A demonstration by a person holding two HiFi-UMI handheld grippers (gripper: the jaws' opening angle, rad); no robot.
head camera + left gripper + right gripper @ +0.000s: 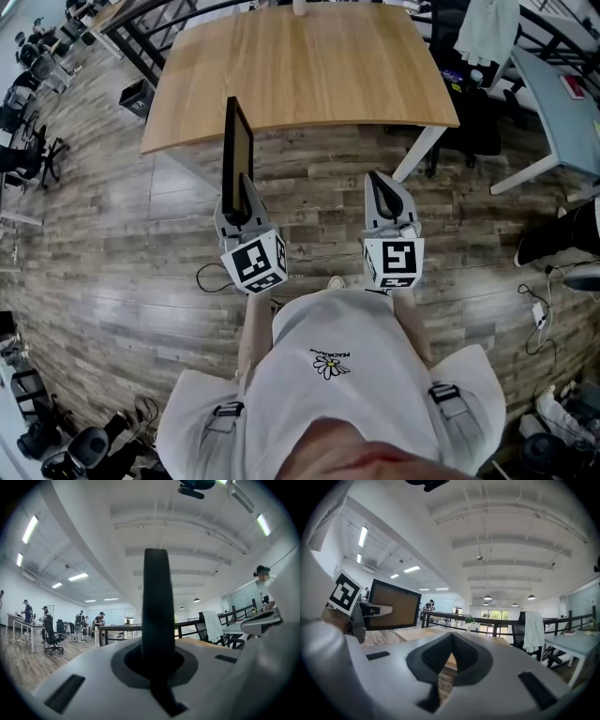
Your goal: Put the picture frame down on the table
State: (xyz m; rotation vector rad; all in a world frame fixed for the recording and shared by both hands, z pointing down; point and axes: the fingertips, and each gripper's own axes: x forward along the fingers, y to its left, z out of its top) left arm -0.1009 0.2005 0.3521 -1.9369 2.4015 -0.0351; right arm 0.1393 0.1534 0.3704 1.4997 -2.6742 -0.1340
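Observation:
In the head view the picture frame, black-edged with a brown back, stands upright and edge-on in front of the wooden table, above the floor. My left gripper is shut on its lower edge. In the left gripper view the frame's black edge rises straight up from between the jaws. The right gripper view shows the frame's brown back at the left, with the left gripper's marker cube beside it. My right gripper hangs level with the left one, shut and holding nothing, its jaws pressed together.
The table's near edge lies just ahead of both grippers, with a white leg at its right. A grey desk and a chair draped in white cloth stand to the right. Cables trail on the plank floor. A black crate sits at the left.

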